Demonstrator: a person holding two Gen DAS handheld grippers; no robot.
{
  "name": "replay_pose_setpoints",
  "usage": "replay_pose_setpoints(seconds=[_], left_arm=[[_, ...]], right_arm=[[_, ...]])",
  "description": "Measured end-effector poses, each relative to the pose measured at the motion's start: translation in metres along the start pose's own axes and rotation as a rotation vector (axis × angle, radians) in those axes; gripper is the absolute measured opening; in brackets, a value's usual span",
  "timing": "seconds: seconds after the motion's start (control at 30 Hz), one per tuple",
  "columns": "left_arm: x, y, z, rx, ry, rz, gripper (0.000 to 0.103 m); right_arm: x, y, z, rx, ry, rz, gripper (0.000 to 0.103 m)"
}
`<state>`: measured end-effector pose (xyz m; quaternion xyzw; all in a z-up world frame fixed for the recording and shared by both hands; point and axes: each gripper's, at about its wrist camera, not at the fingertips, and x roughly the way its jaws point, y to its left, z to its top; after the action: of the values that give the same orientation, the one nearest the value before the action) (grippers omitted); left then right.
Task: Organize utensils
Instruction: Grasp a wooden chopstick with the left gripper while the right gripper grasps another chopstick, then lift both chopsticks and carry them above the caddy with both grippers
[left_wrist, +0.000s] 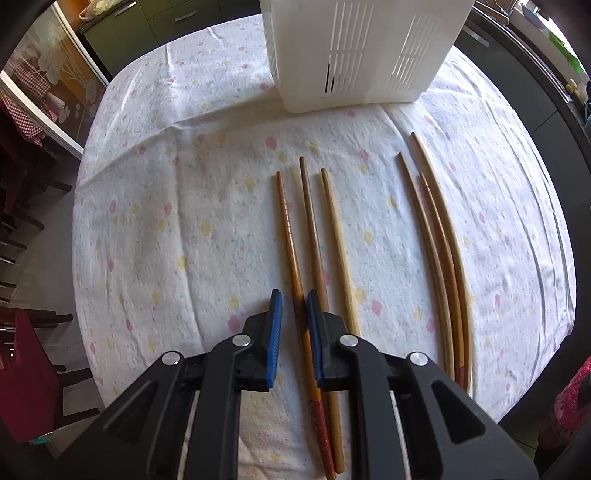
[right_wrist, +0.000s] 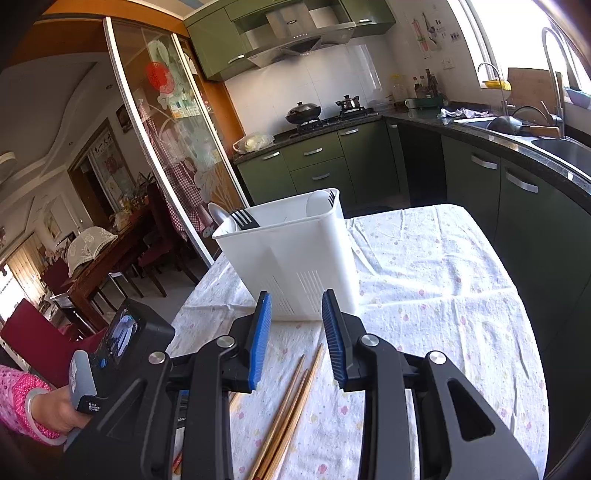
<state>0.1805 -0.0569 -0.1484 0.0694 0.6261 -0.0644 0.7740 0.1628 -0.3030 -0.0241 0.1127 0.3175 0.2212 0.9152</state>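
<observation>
Several wooden chopsticks lie side by side on the flowered tablecloth (left_wrist: 155, 206). A left group has a ringed chopstick with a red end (left_wrist: 291, 243), a brown one (left_wrist: 312, 229) and a pale one (left_wrist: 338, 236). A right group of three (left_wrist: 439, 251) also shows in the right wrist view (right_wrist: 291, 402). My left gripper (left_wrist: 294, 306) is open, low over the table, its blue pads astride the ringed chopstick with small gaps. My right gripper (right_wrist: 295, 314) is open and empty above the right group. A white slotted utensil holder (left_wrist: 354, 55) stands at the back; it holds a black fork (right_wrist: 243, 219) and spoons.
The table edge drops off at left toward a floor with red chairs (left_wrist: 26, 369). Green kitchen cabinets (right_wrist: 332, 166) and a dark counter with a sink (right_wrist: 554, 144) run behind and to the right. The hand holding the left gripper (right_wrist: 55, 406) is at lower left.
</observation>
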Motion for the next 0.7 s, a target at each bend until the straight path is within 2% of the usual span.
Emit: replay_pose_setpoints(seconds=[0.1,0.23,0.27,0.3,0.37,0.5,0.7], left_arm=[[0.001,0.003,0.003,-0.016,0.01,-0.023,0.008],[-0.006,0.007,0.0,-0.019,-0.036,-0.038,0.007],[-0.012,0.009,-0.002,-0.024,-0.063,-0.041,0.007],[-0.019,0.013,-0.006,-0.031,-0.094,-0.045,0.007],[-0.034,0.016,-0.009,-0.042,-0.161,-0.053,0.007],[-0.063,0.024,-0.014,-0.056,-0.294,-0.045,0.007],[-0.1,0.021,-0.027,-0.05,-0.496,-0.02,0.007]], right_arm=[[0.015,0.009,-0.002,-0.021,0.123,-0.011,0.032],[0.053,0.019,-0.014,-0.041,0.373,-0.022,0.032],[0.064,0.02,-0.019,-0.042,0.432,-0.02,0.029],[0.074,0.02,-0.024,-0.038,0.486,-0.019,0.021],[0.095,0.019,-0.035,-0.029,0.575,-0.03,0.018],[0.123,0.015,-0.051,0.01,0.665,-0.048,0.012],[0.138,0.018,-0.057,0.008,0.693,-0.113,0.008]])
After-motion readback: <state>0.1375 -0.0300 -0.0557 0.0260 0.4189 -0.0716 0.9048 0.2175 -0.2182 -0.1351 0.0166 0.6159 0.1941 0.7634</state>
